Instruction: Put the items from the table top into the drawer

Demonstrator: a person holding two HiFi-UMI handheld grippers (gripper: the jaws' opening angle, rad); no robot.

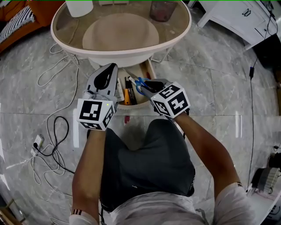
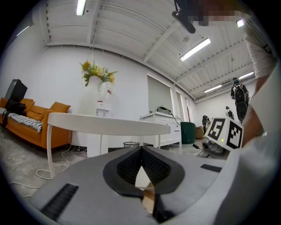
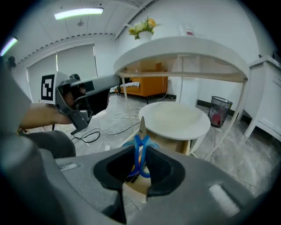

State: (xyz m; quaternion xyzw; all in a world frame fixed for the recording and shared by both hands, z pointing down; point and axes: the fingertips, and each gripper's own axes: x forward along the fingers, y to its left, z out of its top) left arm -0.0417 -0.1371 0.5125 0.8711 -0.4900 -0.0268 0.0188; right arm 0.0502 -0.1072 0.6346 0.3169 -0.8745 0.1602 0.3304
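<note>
- The left gripper (image 2: 141, 150) has its jaws clenched tip to tip with nothing caught. Through the small gap lower down I get only a pale, wood-coloured patch that I can't identify.
- The right gripper (image 3: 140, 149) is grasping the blue-handled scissors (image 3: 142, 127) by their loops, blade pointing up past the jaws. In the head view its marker cube covers most of the jaws, and only the blue loops peek out at frame centre.
- The scissors hang over the open drawer (image 1: 148, 70), whose far end is hidden under the table (image 1: 186, 26). Pens and an orange item (image 1: 127, 96) lie inside, too crowded for me to name the rest.
- A white object (image 1: 79, 6) at the upper left is cut off by the top edge of the head view. So is a dark reddish container (image 1: 162, 9) at top centre, and I can't tell whether it stands on the glass or shows through it.
- Room is tight. The left gripper sits at the drawer's left edge just below the table rim, and the right one is close beside it. The person's lap (image 1: 145, 162) is directly below the drawer front.
- Loose cables (image 1: 52, 132) trail over the floor at lower left, and a white cabinet (image 1: 239, 15) closes off the upper right.
- Only the left gripper view shows the tabletop side-on with a vase of flowers (image 2: 97, 77) and the orange sofa (image 2: 26, 123) at the left.
- Only the right gripper view shows the round lower shelf (image 3: 175, 118) from the side and a wire bin (image 3: 218, 110) at the right.
</note>
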